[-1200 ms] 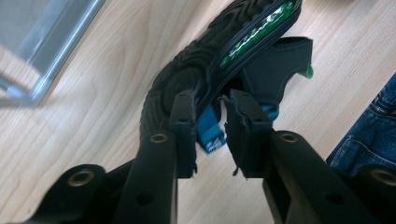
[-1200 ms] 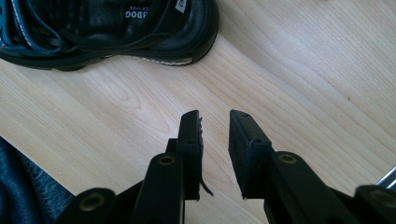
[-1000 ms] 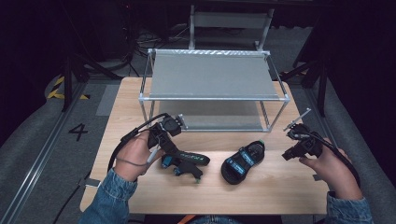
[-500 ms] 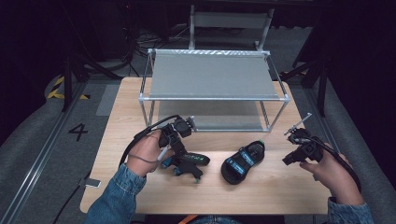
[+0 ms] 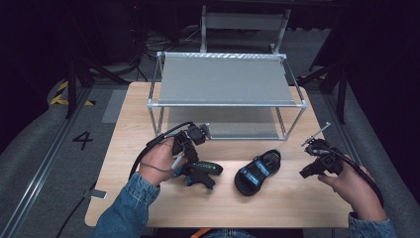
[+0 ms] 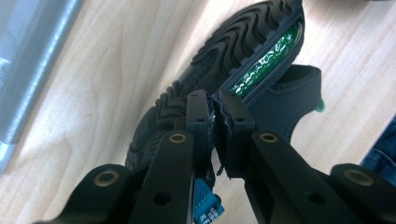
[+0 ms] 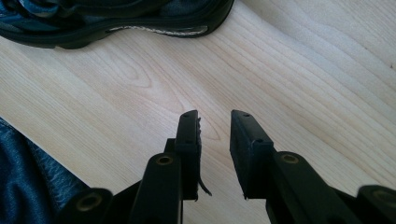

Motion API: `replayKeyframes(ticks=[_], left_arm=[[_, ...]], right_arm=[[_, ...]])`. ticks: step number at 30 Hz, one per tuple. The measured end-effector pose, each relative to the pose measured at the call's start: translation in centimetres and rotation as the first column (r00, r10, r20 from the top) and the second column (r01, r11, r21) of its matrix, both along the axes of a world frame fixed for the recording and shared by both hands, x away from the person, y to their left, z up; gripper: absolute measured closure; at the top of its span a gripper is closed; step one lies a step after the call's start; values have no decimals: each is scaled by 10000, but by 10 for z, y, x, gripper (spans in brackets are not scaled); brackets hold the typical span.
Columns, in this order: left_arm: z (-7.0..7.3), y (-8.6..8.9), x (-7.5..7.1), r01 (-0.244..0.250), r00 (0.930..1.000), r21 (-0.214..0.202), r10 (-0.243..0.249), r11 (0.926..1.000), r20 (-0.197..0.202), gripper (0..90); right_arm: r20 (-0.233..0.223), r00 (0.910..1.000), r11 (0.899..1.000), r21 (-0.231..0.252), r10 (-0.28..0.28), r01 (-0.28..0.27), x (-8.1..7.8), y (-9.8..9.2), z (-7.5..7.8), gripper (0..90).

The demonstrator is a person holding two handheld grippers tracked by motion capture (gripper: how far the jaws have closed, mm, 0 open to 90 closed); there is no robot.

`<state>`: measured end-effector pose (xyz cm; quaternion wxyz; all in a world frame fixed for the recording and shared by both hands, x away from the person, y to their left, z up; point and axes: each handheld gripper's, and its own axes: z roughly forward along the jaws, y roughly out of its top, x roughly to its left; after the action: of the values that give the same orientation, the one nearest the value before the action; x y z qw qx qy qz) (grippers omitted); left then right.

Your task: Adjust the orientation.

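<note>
1. On the wooden table (image 5: pixel 129 148) there are two black sandals, in front of a metal rack (image 5: pixel 225 94) with two grey shelves.
2. The left sandal (image 5: pixel 200 171) lies tipped on its side. In the left gripper view its ribbed black sole (image 6: pixel 205 70) faces the camera, and a green strip (image 6: pixel 268 53) runs along the edge of the sole.
3. The left gripper (image 5: pixel 190 161) comes down on this sandal from the rack side. The person's left hand (image 5: pixel 158 161) holds it, and a denim sleeve (image 5: pixel 124 208) covers the forearm.
4. The jaws of the left gripper have just been closing. In the left gripper view they are almost pressed together, with only a thin gap, and their tips are against the edge of the sandal. It seems that they pinch a thin part of the sandal, but I cannot tell exactly which part. A small blue tag (image 6: pixel 205 203) shows below the jaws.
5. The right sandal (image 5: pixel 257 171) stands upright on its sole, just beside the left one, not touching it. It has blue parts on its straps.
6. The right gripper (image 5: pixel 309 168) is near the right edge of the table, well apart from the right sandal. The right hand (image 5: pixel 354 188) holds it.
7. In the right gripper view its jaws are spread a little, with nothing between them, and below them is the bare wood. The side of the right sandal is at the top of this view.
</note>
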<state>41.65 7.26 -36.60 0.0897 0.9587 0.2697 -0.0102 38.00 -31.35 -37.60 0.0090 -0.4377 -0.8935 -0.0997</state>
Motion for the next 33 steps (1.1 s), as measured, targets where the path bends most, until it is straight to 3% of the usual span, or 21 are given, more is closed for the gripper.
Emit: replayKeyframes(ticks=[11, 16, 19, 27, 28, 31, 33], left_arm=[[1, -8, 14, -217, 9975, -53, 220, 9998, 667, 812], [-2, -16, 22, -322, 9890, 102, 304, 9994, 1449, 781], [-5, -18, 27, -379, 9879, 33, 370, 9993, 1504, 774], [-8, -14, 44, -1078, 9783, -242, 1104, 9939, 1753, 638], [-7, -14, 44, -1188, 9724, -234, 1210, 9926, 1995, 632], [-4, -9, 44, -953, 9670, -501, 1044, 9942, 2326, 560], [-3, -7, 45, -1004, 9679, -558, 1105, 9934, 2256, 528]], right_arm=[[5, 9998, 9998, 7, -190, 190, -7, -5, -2, 718], [25, 9997, 9997, 15, -240, 240, -12, -8, -2, 710], [83, 9993, 9992, 98, -377, 376, -16, -13, -1, 701], [32, 9978, 9978, 57, -659, 659, -25, -21, -2, 685], [46, 9978, 9978, 61, -667, 666, -26, -21, -3, 685], [6, 9977, 9976, 84, -684, 684, -27, -23, -2, 682], [24, 9977, 9977, 82, -680, 679, -27, -23, -2, 681]])
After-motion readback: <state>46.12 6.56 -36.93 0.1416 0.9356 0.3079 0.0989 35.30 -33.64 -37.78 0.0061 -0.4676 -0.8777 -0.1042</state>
